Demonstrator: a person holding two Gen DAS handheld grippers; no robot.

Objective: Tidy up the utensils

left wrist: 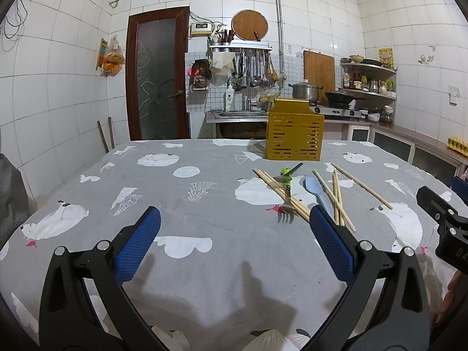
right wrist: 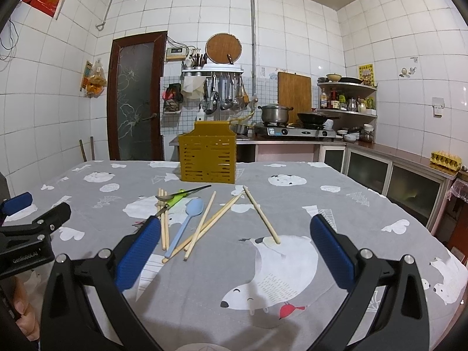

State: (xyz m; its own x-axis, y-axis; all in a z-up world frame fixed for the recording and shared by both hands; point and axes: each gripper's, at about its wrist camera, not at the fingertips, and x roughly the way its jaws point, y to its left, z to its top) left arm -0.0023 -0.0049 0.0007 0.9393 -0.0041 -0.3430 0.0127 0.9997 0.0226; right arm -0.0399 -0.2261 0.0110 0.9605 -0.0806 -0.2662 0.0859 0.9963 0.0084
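White-tiled walls point(right wrist: 292, 23) — brown door point(right wrist: 136, 99), stove counter point(right wrist: 292, 142).

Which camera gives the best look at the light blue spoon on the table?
The right wrist view: the light blue spoon lies there in full, bowl to handle end, between the wooden chopsticks. In the left wrist view the spoon shows its bowl, but the left claw's blue pad hides the handle's lower part.

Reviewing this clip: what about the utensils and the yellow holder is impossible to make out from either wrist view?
- yellow holder: its inside is hidden by its own front wall in both views, so its contents cannot be told.
- fork: in the right wrist view the tines are hidden behind the right gripper finger.
- blue spoon: in the left wrist view its handle end is hidden by the left gripper finger.
- chopsticks: overlapping, exact count unclear.
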